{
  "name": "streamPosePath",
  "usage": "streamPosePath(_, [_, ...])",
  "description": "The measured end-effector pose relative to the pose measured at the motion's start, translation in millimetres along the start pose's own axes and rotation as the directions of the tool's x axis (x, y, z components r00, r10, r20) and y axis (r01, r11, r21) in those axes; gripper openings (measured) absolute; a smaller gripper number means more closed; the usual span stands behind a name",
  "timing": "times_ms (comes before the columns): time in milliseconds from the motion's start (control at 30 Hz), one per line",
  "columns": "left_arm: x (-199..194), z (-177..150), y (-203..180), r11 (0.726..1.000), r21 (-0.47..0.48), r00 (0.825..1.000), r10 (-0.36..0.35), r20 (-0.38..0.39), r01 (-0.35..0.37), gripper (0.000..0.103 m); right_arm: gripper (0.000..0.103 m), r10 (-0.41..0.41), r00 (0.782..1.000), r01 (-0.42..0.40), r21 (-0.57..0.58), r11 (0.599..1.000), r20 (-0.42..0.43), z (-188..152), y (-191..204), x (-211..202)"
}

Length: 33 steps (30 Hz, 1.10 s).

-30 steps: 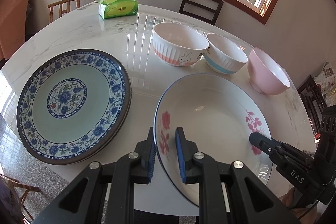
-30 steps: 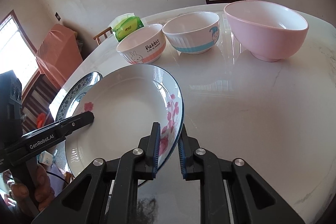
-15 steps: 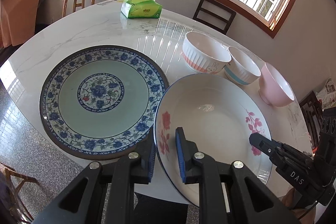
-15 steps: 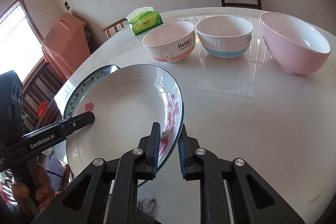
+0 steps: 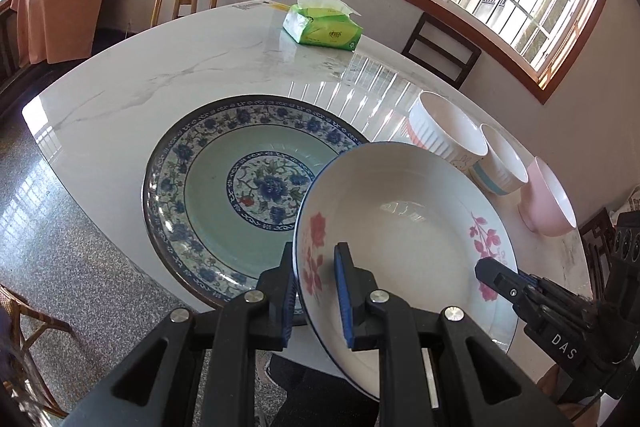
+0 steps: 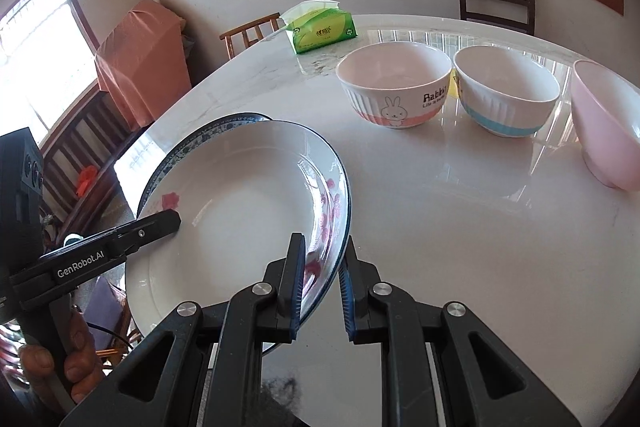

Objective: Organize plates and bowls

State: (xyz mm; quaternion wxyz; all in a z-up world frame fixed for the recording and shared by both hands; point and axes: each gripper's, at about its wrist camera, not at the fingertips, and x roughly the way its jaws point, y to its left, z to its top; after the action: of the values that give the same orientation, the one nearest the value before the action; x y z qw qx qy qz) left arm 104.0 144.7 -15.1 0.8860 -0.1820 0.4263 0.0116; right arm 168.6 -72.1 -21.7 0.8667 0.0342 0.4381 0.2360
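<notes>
The white plate (image 5: pixel 404 239) is shallow and glossy, with a thin blue line around its rim and pink-red flower sprays on opposite sides of the rim. It fills the lower right of the left wrist view and hangs tilted above the worktop (image 5: pixel 160 79), its far edge overlapping the blue-patterned plate (image 5: pixel 224 203). That plate lies flat on the worktop at centre frame, with a pale green well, a blue floral medallion and a blue-and-white floral border.

The left gripper (image 5: pixel 316 291) has its fingers closed on the white plate's near-left rim. The right gripper (image 6: pixel 322 287) pinches the opposite rim in the same way.

In the right wrist view, three bowls stand in a row at upper right: a rabbit-print bowl (image 6: pixel 394 89), a blue-banded bowl (image 6: pixel 506 91) and a pink bowl (image 6: pixel 608 123).
</notes>
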Motion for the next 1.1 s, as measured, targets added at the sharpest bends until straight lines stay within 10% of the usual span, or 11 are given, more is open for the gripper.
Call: streamPosePath(1100, [6, 44, 77, 0.99, -0.126, 0.997, 0.073, 0.035, -0.068, 0.018, 0.017, 0.059, 0.998, -0.063, -0.125, 0.99, -0.037, 33, 64, 57])
